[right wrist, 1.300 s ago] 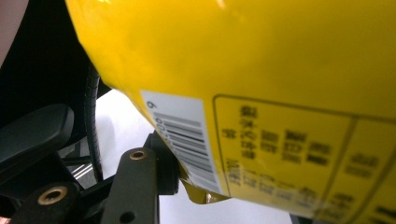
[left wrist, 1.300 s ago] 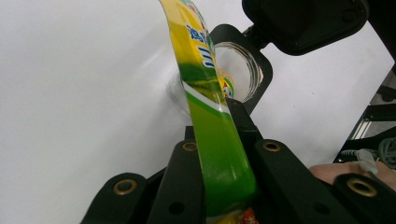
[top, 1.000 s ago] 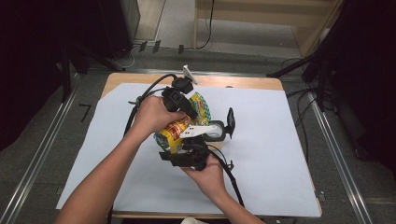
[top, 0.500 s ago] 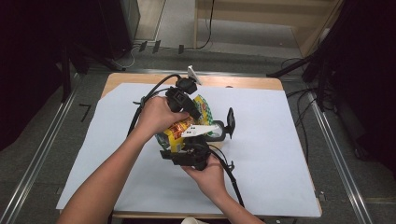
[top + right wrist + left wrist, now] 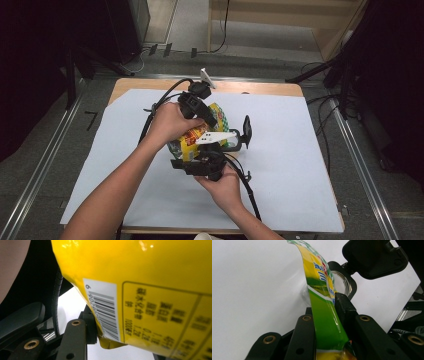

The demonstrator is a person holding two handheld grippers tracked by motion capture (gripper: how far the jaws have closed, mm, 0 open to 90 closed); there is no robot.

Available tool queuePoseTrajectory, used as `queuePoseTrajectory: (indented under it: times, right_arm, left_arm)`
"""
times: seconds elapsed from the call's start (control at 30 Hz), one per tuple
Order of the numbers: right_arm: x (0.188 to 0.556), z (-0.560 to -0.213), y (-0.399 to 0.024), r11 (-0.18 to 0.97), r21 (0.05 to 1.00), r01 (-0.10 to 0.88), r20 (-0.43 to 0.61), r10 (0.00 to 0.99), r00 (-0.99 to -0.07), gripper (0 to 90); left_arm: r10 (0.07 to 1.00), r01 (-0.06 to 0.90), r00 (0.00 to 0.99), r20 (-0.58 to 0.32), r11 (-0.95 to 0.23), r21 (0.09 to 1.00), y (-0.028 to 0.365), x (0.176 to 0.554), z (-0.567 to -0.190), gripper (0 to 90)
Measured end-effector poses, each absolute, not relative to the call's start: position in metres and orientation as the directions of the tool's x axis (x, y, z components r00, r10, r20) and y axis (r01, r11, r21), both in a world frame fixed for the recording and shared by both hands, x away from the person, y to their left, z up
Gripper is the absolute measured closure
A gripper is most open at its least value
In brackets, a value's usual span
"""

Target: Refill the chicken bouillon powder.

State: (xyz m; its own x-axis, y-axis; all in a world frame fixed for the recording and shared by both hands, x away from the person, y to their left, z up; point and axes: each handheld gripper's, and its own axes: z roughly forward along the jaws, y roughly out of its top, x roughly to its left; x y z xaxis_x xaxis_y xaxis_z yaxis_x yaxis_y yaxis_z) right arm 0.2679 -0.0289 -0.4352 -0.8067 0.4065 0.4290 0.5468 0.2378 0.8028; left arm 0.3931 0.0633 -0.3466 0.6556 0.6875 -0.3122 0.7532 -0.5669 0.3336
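Jaws of your left gripper [image 5: 324, 322], just opening, pinch the yellow-green snack bag [image 5: 195, 137] above mid-desk [image 5: 300, 165]; your right gripper [image 5: 100, 340] clamps the bag's barcode end.

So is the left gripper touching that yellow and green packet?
Touching. In the left gripper view, the left gripper has the packet between its jaws, one pad against the film.

Held a snack bag [image 5: 196, 139] over the middle of the papered table [image 5: 300, 165], between left gripper [image 5: 212, 120] behind and right gripper [image 5: 202, 162] in front. Sat just left of a clear container [image 5: 235, 142].
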Motion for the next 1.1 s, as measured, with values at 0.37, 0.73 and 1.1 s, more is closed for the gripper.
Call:
queuePoseTrajectory:
  times: [0.37, 0.73, 1.1]
  right_arm:
    - [0.2686, -0.435, -0.0285, 0.243, 0.804, 0.542, 0.423, 0.405, -0.81, 62.1]
    - [0.2692, -0.4338, -0.025, 0.251, 0.81, 0.53, 0.409, 0.407, -0.817, 61.4]
    - [0.2713, -0.4324, -0.027, 0.243, 0.815, 0.526, 0.401, 0.42, -0.814, 57.7]
  left_arm:
    - [0.69, 0.75, 0.659, -0.299, -0.572, 0.332, 0.0599, 0.3913, -0.3445, 82.1]
    - [0.696, 0.739, 0.668, -0.264, -0.576, 0.351, 0.0622, 0.3884, -0.3409, 84.5]
    - [0.705, 0.728, 0.674, -0.221, -0.584, 0.359, 0.0588, 0.3912, -0.3381, 87.5]
